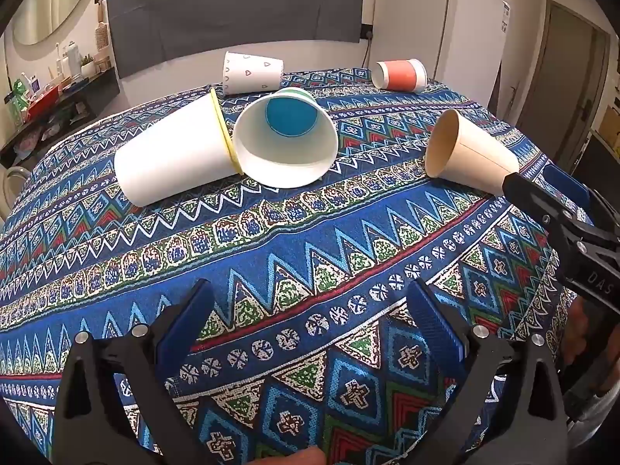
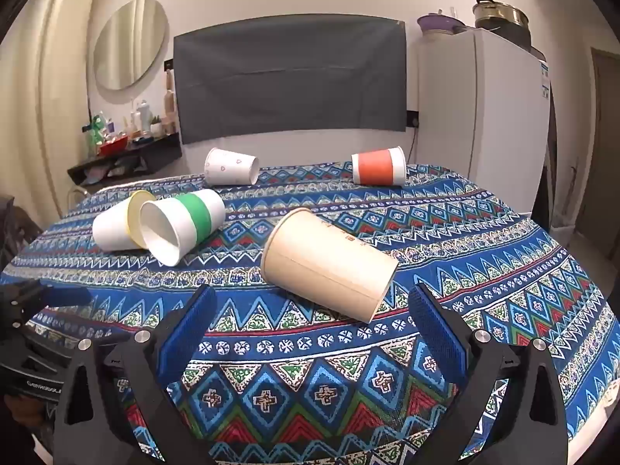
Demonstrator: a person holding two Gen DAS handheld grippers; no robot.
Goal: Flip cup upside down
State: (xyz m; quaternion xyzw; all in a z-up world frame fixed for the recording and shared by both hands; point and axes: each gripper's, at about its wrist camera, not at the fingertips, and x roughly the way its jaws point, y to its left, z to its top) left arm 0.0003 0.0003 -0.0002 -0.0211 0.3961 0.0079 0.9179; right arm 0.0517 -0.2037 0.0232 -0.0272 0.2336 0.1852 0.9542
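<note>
Cups number 5 on the blue patterned tablecloth [image 2: 484, 240], all lying on their sides. Nearest the right gripper [image 2: 310, 333] is the plain tan paper cup [image 2: 329, 267], directly ahead of the blue pads and just beyond their tips. Its long axis is seen to run across the line of approach, mouth to the left, base to the right and slightly nearer. The jaws are held wide apart with nothing between them.

The left gripper [image 1: 310, 329] is likewise spread wide and empty, well short of the white cup with a green band [image 1: 286, 139], whose mouth faces it and touches the white cup with a yellow rim [image 1: 174, 155]. The tan cup is judged the likelier target, being closest to the right gripper and lying broadside.
</note>
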